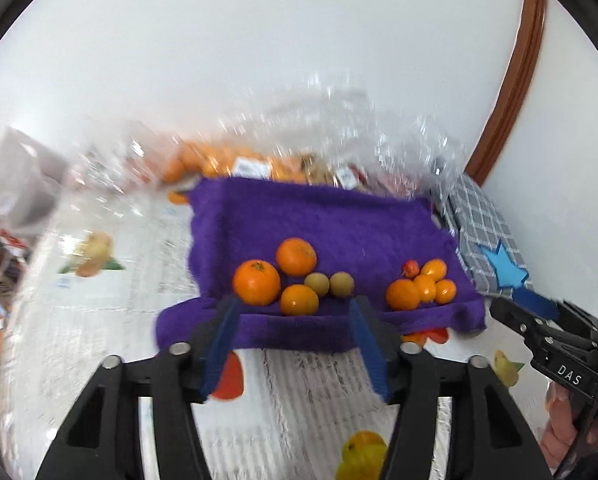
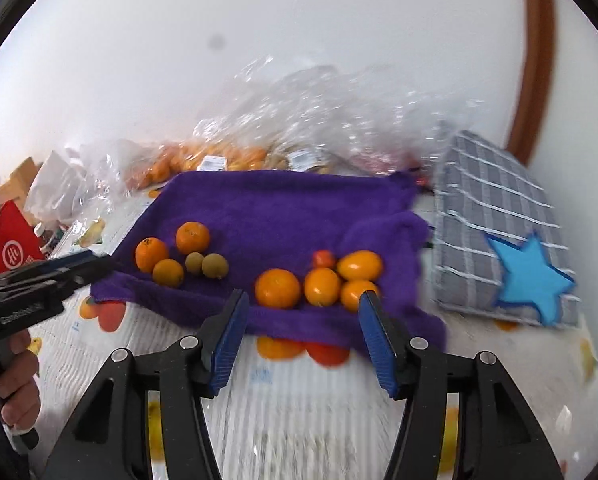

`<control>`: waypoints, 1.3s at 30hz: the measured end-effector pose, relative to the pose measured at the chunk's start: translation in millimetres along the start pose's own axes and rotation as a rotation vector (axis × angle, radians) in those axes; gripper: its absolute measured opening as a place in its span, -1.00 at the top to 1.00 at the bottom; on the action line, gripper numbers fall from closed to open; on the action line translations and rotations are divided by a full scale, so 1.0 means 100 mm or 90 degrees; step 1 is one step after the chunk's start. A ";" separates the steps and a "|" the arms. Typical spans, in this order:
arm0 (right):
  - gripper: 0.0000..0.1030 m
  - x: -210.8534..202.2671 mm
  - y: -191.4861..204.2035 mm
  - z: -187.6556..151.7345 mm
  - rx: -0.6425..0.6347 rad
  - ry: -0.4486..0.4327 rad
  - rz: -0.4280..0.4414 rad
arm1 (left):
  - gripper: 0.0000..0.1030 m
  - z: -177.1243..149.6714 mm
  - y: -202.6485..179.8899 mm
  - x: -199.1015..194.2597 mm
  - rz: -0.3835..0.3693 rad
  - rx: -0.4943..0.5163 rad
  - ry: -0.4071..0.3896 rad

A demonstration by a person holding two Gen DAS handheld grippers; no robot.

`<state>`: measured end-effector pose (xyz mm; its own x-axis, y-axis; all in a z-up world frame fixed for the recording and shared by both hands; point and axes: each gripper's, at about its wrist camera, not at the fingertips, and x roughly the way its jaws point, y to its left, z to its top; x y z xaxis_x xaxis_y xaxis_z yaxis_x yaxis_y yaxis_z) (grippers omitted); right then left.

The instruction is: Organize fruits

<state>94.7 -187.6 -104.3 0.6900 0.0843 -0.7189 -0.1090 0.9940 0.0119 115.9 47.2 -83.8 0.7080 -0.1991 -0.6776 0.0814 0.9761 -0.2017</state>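
Left hand-held gripper: as it is seen from its own camera, the left hand-held gripper is held with its blue pads apart and nothing between them, above the near edge of the purple towel; in the right wrist view only its tip is seen at the left edge, with the hand on its grip.
Right hand-held gripper: the right hand-held gripper is shown with jaws apart and empty, just short of the right fruit cluster; from the left wrist it is seen side-on at the right edge, and its gap cannot be judged there.
Left fruit group: three oranges and two small greenish-brown fruits are laid close together on the towel; the same group is seen farther left in the right wrist view.
Right fruit group: one round orange, three smaller oval orange fruits and a small red fruit are clustered, touching one another.
Towel: its right side is seen folded over only in the right wrist view.
Checked cloth: a grey checked cloth with a blue star is shown more fully from the right wrist.
Red bag: a red bag is seen clearly only from the right wrist.
Desk: the desk is covered with a fruit-printed sheet; clear plastic bags of fruit are piled behind the towel, blurred in both views.
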 end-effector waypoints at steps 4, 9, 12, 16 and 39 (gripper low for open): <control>-0.11 -0.39 -0.06 -0.12 0.033 -0.012 -0.028 | -0.32 -0.06 -0.12 -0.40 0.017 0.006 -0.021; -0.66 -0.89 -0.08 -0.29 0.045 -0.060 -0.050 | -0.54 -0.19 -0.31 -0.82 0.046 0.032 -0.060; -0.77 -1.12 -0.08 -0.37 0.043 -0.070 -0.052 | -0.67 -0.26 -0.39 -0.98 0.055 0.030 -0.071; -0.80 -1.30 -0.10 -0.45 0.049 -0.075 -0.044 | -0.68 -0.33 -0.45 -1.11 0.052 0.027 -0.075; -0.80 -1.60 -0.15 -0.56 0.065 -0.100 -0.066 | -0.68 -0.40 -0.54 -1.26 0.082 0.038 -0.091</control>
<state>-53.9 -219.5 -28.8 0.7980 -0.0171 -0.6024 0.0365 0.9991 0.0200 -5.6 16.3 -15.5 0.8073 -0.0618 -0.5870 0.0224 0.9970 -0.0742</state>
